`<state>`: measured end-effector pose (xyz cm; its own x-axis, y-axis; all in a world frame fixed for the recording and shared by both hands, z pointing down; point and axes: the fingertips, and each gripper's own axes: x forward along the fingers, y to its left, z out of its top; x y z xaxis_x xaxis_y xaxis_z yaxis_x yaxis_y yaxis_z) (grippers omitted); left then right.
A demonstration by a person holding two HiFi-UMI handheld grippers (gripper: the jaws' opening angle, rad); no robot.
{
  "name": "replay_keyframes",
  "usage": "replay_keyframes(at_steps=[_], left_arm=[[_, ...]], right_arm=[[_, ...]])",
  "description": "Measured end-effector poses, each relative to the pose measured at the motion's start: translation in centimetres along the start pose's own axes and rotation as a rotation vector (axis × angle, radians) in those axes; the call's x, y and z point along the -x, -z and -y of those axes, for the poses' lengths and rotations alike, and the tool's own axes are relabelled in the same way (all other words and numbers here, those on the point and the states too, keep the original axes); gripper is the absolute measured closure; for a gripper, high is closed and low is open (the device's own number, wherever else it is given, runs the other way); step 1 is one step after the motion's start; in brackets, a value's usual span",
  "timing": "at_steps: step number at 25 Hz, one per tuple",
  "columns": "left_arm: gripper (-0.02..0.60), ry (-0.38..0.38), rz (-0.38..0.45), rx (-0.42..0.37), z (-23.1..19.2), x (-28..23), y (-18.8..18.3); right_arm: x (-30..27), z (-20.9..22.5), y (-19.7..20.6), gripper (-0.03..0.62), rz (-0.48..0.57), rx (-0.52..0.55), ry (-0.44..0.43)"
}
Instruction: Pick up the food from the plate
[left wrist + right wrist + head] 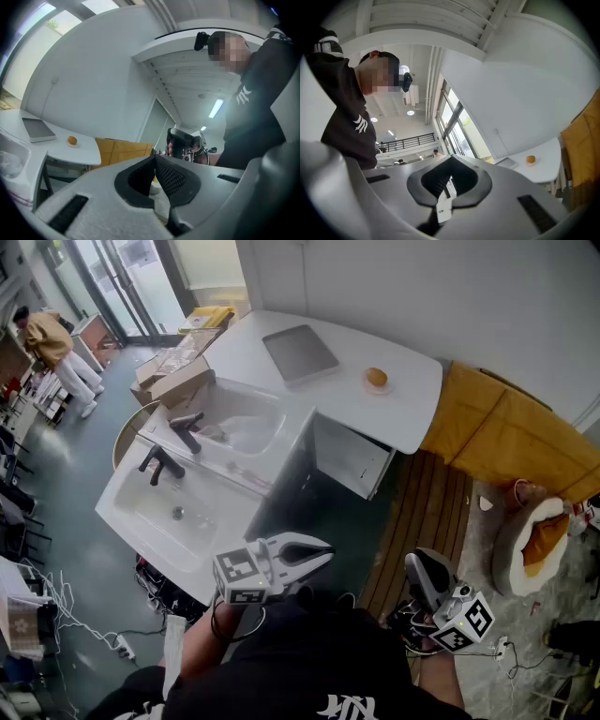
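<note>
A round orange piece of food (376,377) lies on a small white plate (376,388) near the right end of the white table (412,418). It shows small in the left gripper view as the food (71,139) and in the right gripper view as the food (530,159). Both grippers are held low by the person's body, far from the plate. My left gripper (328,555) points toward the table, its jaws together with nothing between them. My right gripper (419,566) is lower right, also shut and empty. Close up, the left gripper (154,159) and right gripper (450,164) show their pads meeting.
A grey tray (300,352) lies on the table left of the plate. Two white sinks (183,512) with black taps stand to the left, with a cardboard box (173,371) behind them. Yellow cushions (506,427) and a pet bed (525,535) sit at the right. A person (56,348) stands far left.
</note>
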<state>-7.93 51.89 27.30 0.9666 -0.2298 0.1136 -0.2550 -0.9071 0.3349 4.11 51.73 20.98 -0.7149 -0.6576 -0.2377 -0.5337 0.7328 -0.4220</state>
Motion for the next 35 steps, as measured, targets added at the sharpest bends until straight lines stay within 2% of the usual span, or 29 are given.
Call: replay_keyframes(at_steps=[8,14,22,28,32,35], left_arm=[[0.577,0.037,-0.018,-0.029,1.4,-2.8,-0.1],[0.577,0.025,-0.025,-0.034,2.2,-4.7,-0.1],[0.577,-0.039,-0.003,-0.031,2.5,-6.9,-0.1],[0.577,-0.104,-0.011,-0.016,2.0,-6.0,0.2],[0.577,-0.111,-0.029,0.004,0.7,-6.1,0.7],[0.577,-0.088,-0.026,0.018,0.1,-6.8,0.7]], right_arm=[[2.3,0.9,-0.5,0.591,-0.001,0.01,0.01],[4.4,1.8,-1.6,0.591,0.03,0.021,0.003],[7.7,4.5,-2.6,0.591,-0.02,0.051,-0.034],[8.7,6.0,-2.5,0.591,-0.008,-0.016,-0.045],[8.1,7.0,-1.8,0.591,-0.046,0.016,-0.026],[7.8,7.9,-1.8,0.591,-0.038,-0.002,-0.009]])
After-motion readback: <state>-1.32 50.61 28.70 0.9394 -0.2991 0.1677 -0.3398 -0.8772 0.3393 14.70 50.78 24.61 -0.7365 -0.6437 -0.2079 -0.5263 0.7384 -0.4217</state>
